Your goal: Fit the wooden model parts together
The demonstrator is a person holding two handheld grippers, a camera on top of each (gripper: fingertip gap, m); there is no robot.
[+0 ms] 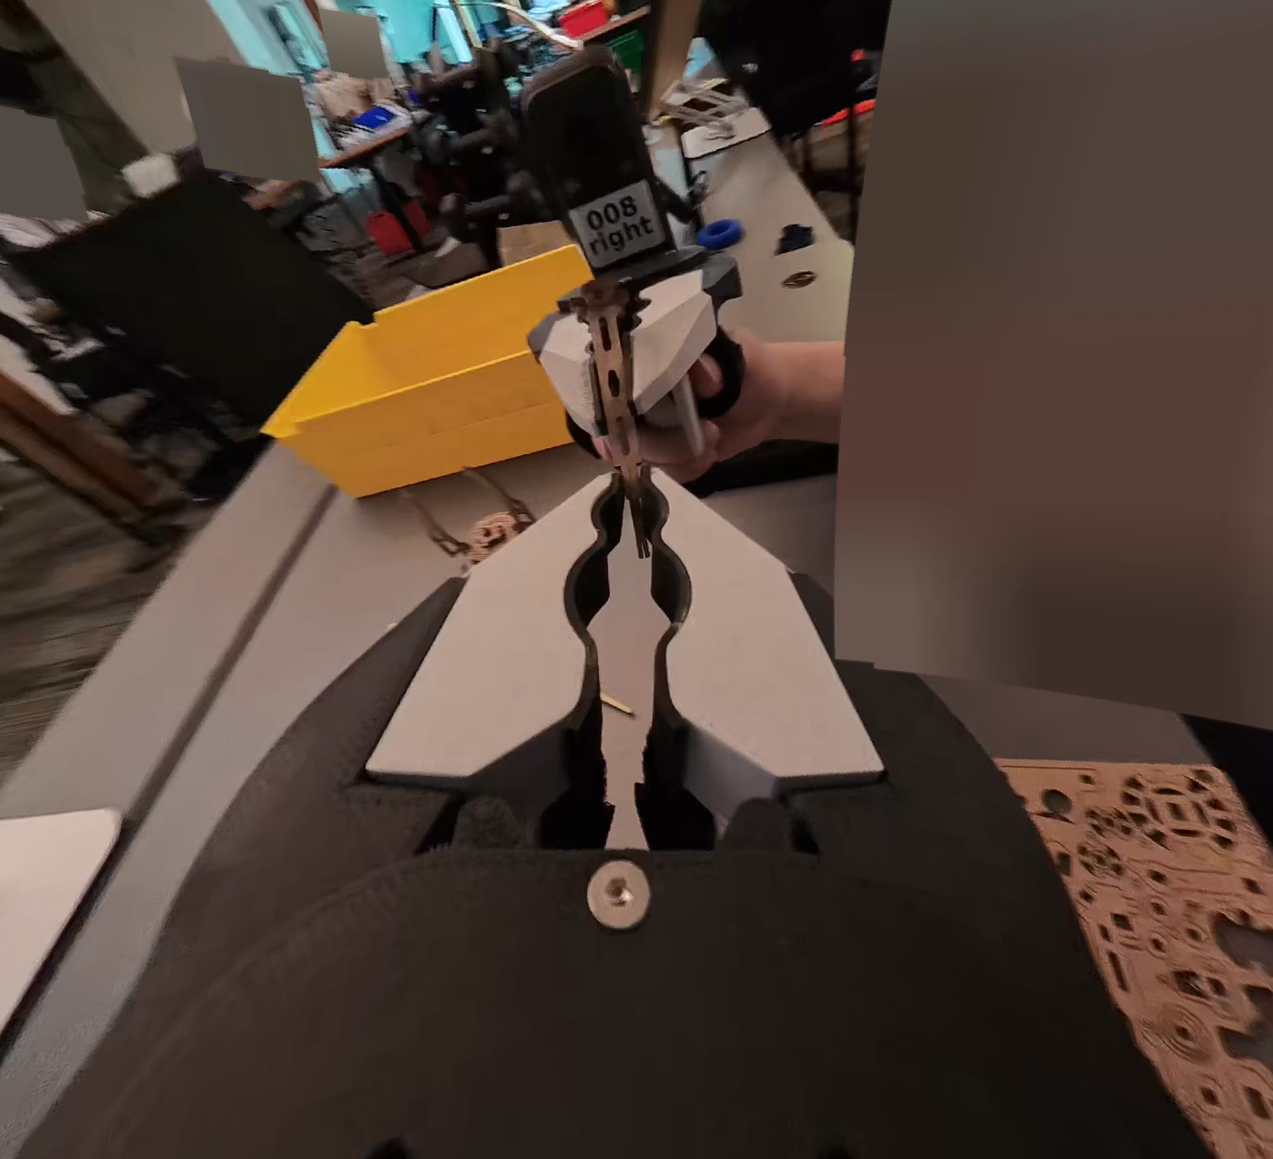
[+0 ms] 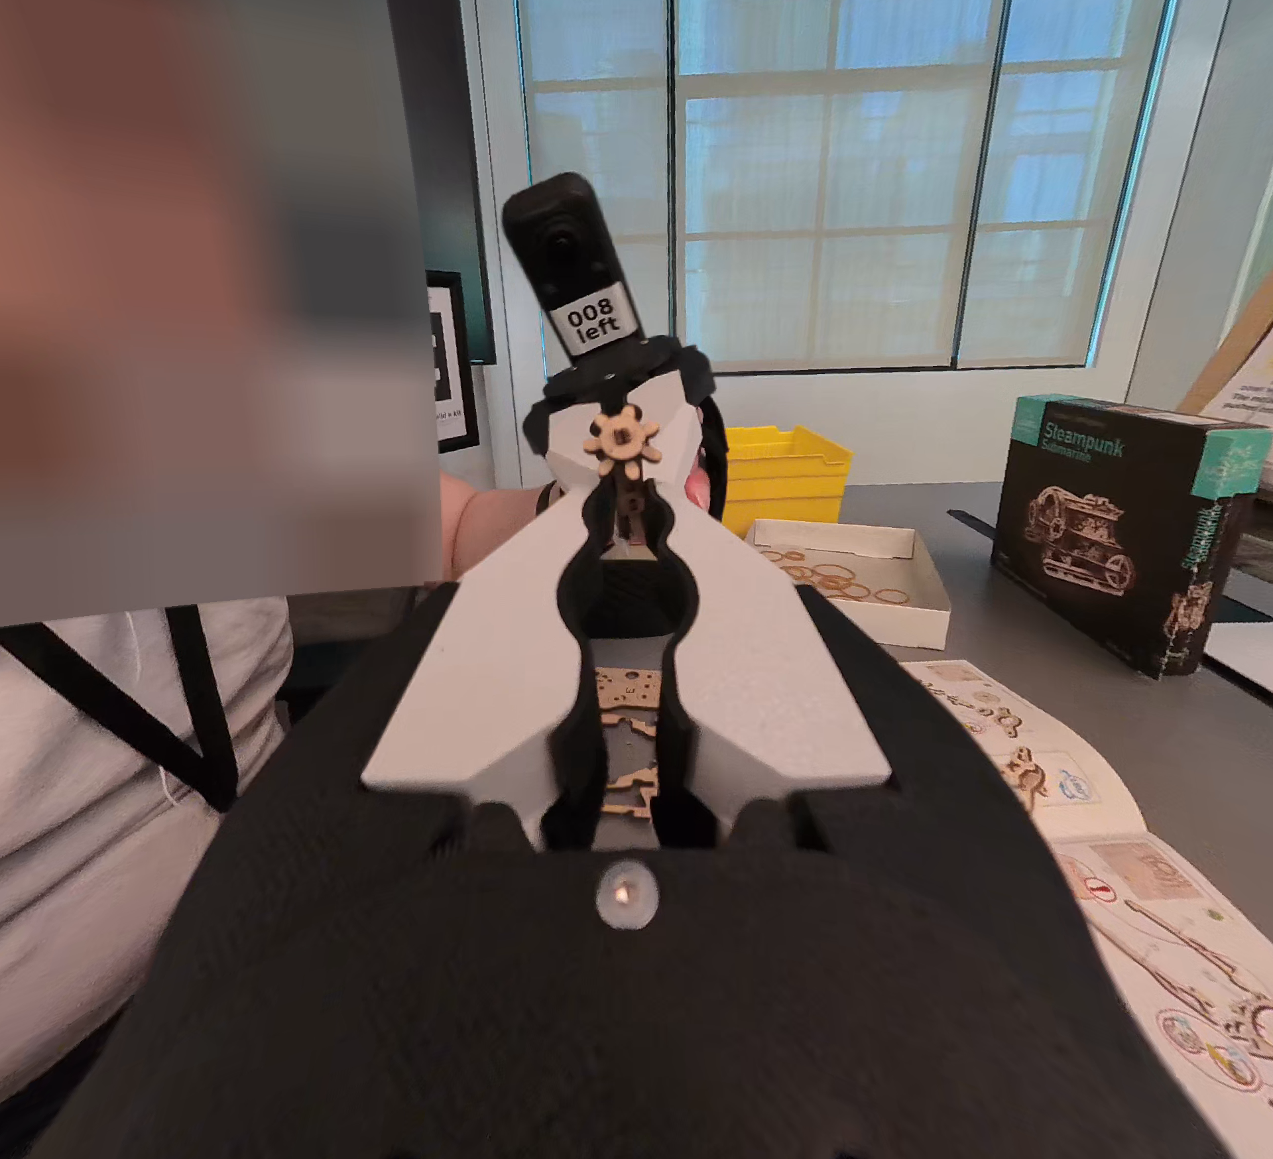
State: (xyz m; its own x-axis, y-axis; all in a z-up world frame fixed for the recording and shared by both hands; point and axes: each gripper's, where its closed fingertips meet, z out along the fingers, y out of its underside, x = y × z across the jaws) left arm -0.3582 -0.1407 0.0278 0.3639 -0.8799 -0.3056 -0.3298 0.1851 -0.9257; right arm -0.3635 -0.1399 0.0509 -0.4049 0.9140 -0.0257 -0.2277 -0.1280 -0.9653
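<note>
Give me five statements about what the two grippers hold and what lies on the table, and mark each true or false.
1. The left gripper pinches the lower end of a slotted wooden strip. True.
2. A wooden gear sits at the strip's far end in the right wrist view. True.
3. The yellow bin is stacked on the kit box. False: they stand apart on the table.
4. The white tray holds rubber bands. True.
5. The right gripper is wide open and empty. False: it is closed on the strip.
</note>
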